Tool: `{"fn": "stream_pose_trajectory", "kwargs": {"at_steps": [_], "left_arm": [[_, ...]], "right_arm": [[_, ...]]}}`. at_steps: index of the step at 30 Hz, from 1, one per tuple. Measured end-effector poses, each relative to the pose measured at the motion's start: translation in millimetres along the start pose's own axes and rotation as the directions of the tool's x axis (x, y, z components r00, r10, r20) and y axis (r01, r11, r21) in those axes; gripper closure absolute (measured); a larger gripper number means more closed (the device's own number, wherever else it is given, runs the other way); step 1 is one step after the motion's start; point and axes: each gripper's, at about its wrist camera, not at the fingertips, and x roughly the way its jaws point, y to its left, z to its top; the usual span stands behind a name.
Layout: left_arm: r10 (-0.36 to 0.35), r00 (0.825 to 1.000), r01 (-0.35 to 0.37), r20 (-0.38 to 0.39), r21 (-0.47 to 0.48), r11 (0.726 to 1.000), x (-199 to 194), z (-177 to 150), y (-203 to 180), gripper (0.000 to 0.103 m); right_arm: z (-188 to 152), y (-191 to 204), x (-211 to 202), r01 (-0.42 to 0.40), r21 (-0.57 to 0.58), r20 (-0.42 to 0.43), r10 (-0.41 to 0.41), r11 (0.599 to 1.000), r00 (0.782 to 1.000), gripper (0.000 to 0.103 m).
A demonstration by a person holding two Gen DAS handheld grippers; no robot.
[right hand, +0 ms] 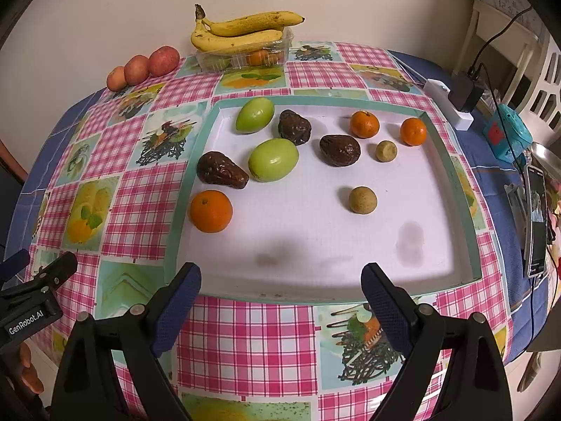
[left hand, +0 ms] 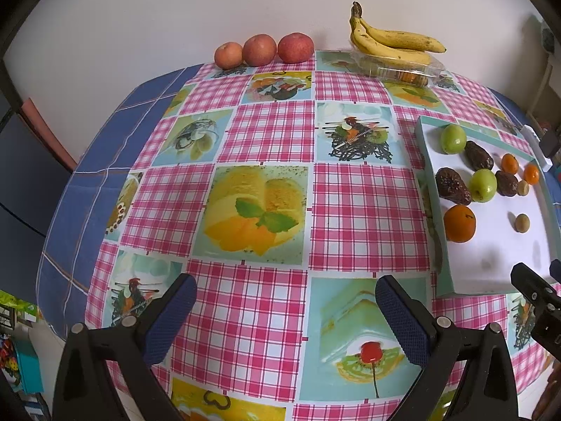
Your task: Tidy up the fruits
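Both tongs stand wide open with nothing between their blue pads. The left tongs point(left hand: 285, 310) fill the bottom of the left wrist view, over bare checked cloth on the counter point(left hand: 270, 133). The right tongs point(right hand: 280, 298) sit at the bottom of the right wrist view, at the near edge of a white tray point(right hand: 315, 245).

The tray fills the middle of that view and holds loose fruit: a large orange point(right hand: 211, 211) at its left edge, three small dark wrinkled fruits, two green fruits point(right hand: 273, 160), two little oranges toward the upper right, and two small tan balls. At the top of the frame, bananas point(right hand: 242, 31) rest on a clear plastic box, with three apples point(right hand: 140, 68) in a row to their left against the wall.
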Motion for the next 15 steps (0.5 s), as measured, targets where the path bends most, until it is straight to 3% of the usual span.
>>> {"fn": "stream_pose_trajectory", "kwargs": {"at_steps": [15], "left_arm": [[0.001,1.0,-0.001,0.0,0.0,1.0,0.6,-0.1,0.3,0.0]], "right_arm": [[0.2,2.1,-0.5,0.0,-0.003,0.001,0.0,1.0,1.0,0.01]]}}
